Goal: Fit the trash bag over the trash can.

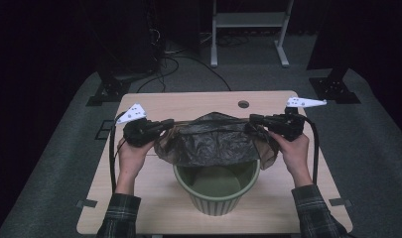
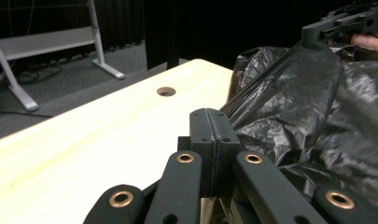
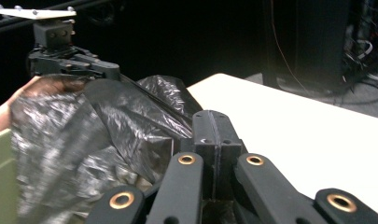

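Place: a lab or recording studio, not a home.
Walls: black curtains (image 1: 49, 34) close off the dark room on all sides.
Floor: grey carpet (image 1: 382, 148), with a floor socket (image 1: 105, 130) beside the table.
Furniture: one pale wooden table (image 1: 188, 101) with a cable hole (image 1: 243, 104), standing alone in the middle; a grey metal frame (image 1: 248, 22) on feet stands behind it.
Rig: black stand bases (image 1: 109, 91) sit at the far table corners, and loose cables (image 1: 178, 59) run over the carpet.
Equipment: a dark rack with wiring (image 3: 364, 51) stands at the edge of the room.
Markings: tape strips (image 1: 88, 203) stick to the floor by the near table corners.
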